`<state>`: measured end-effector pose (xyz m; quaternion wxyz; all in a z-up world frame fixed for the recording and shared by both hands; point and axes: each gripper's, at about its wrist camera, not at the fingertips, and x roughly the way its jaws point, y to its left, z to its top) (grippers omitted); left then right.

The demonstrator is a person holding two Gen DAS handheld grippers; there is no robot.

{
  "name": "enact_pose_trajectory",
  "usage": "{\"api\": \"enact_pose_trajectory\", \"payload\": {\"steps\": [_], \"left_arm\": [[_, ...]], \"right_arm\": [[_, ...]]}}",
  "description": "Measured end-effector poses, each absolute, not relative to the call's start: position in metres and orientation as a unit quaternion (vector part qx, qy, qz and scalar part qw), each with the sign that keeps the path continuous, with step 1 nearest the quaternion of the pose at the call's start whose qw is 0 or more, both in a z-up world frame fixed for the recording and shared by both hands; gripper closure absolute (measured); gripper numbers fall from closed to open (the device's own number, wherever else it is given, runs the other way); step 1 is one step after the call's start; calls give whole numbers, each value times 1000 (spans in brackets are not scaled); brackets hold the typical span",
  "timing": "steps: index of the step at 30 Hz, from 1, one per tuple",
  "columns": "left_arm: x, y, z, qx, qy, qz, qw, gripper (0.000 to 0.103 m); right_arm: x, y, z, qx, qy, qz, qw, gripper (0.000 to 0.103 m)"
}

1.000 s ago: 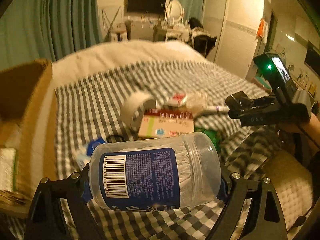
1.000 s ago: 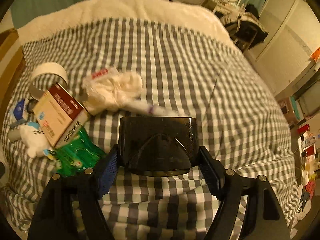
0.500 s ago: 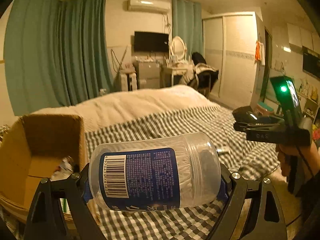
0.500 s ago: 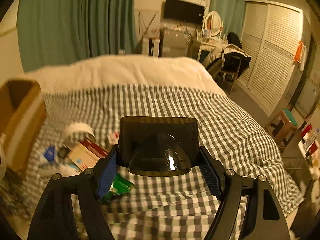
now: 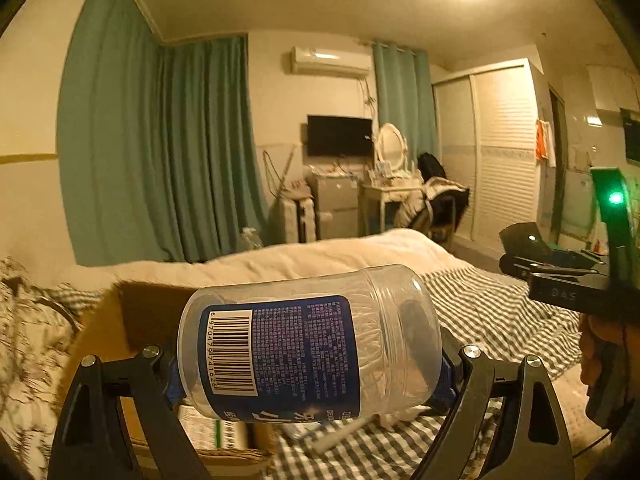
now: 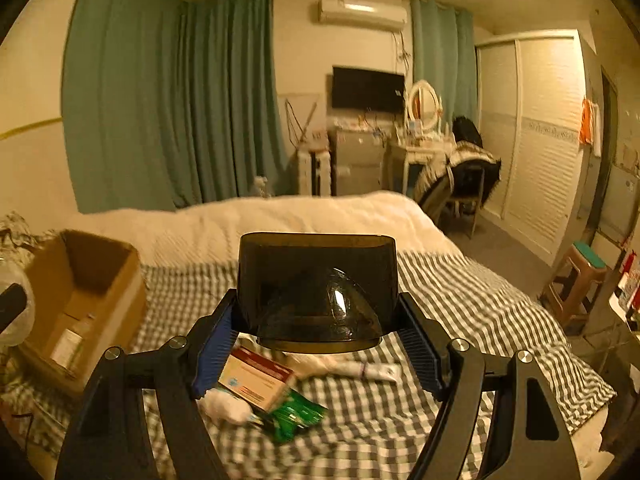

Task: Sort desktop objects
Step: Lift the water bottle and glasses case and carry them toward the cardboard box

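My left gripper [image 5: 310,368] is shut on a clear plastic jar [image 5: 308,344] with a blue barcode label, held sideways above the bed. A brown cardboard box [image 5: 132,320] stands just behind and below it. In the right wrist view, my right gripper [image 6: 318,344] is shut on a dark smoky plastic container [image 6: 318,292] with a domed part inside. Beneath it on the checked blanket lie a red-and-cream carton [image 6: 256,380], a green packet [image 6: 294,416], a white tube [image 6: 360,370] and a white fluffy item [image 6: 226,406]. The cardboard box [image 6: 80,300] sits open at the left.
The right gripper [image 5: 560,276] and the hand [image 5: 600,344] holding it show at the right of the left wrist view. A checked blanket [image 6: 460,300] and white duvet [image 6: 280,220] cover the bed. A stool [image 6: 580,280] stands beside it; a chair and wardrobe stand farther back.
Both grippers have risen and tilted up, so the room now fills the views. The jar and the dark container stay gripped. The cardboard box has come closer in the left view.
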<state>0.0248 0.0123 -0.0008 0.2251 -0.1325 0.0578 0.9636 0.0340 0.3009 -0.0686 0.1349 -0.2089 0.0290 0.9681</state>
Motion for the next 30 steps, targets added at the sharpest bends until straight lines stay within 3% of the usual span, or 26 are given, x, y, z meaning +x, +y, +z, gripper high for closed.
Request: {"api": "enact_pose_trajectory", "payload": {"steps": [17, 30], "left_arm": [[29, -43, 24, -99, 31, 981, 164, 12], [20, -78, 34, -89, 20, 989, 121, 11]], "right_arm": [[32, 202, -7, -105, 39, 992, 49, 28], [14, 168, 0, -83, 41, 996, 5, 28]]}}
